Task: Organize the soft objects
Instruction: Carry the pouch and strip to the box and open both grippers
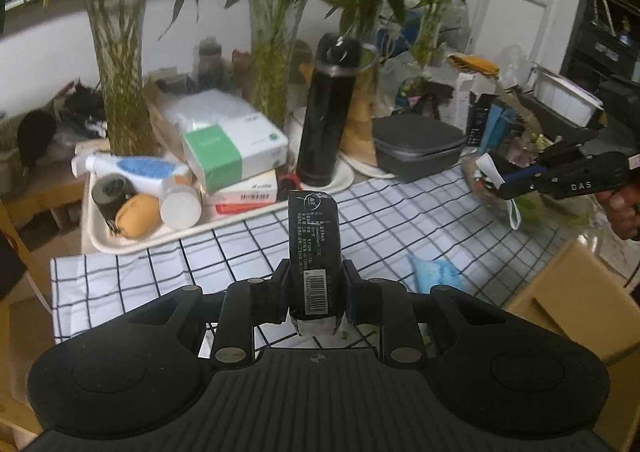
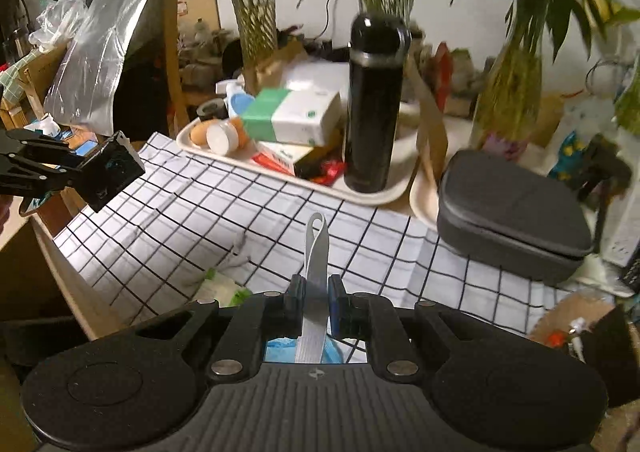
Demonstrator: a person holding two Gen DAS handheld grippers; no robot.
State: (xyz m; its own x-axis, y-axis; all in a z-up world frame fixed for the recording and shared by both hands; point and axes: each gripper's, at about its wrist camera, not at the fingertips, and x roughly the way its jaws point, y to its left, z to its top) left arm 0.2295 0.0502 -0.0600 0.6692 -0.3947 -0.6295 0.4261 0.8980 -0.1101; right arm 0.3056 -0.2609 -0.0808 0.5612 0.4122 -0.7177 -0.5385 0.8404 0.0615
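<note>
My left gripper (image 1: 315, 280) is shut on a black soft pack (image 1: 314, 248) with white print and a barcode, held above the checked cloth (image 1: 224, 252). The same pack shows at the left in the right wrist view (image 2: 108, 170). My right gripper (image 2: 316, 288) is shut on a face mask: its white strap (image 2: 317, 252) sticks up between the fingers and its blue body (image 2: 280, 350) hangs below. The right gripper (image 1: 508, 180) also shows at the right edge of the left wrist view. A second blue mask (image 1: 438, 276) lies on the cloth.
A cream tray (image 1: 132, 244) holds tissue packs (image 1: 234, 148), a spray bottle and a roll. A black flask (image 1: 326, 112) stands on it. A grey zip case (image 2: 512, 212) sits at the right, a cardboard box (image 1: 576, 292) near the front. Bamboo vases line the back.
</note>
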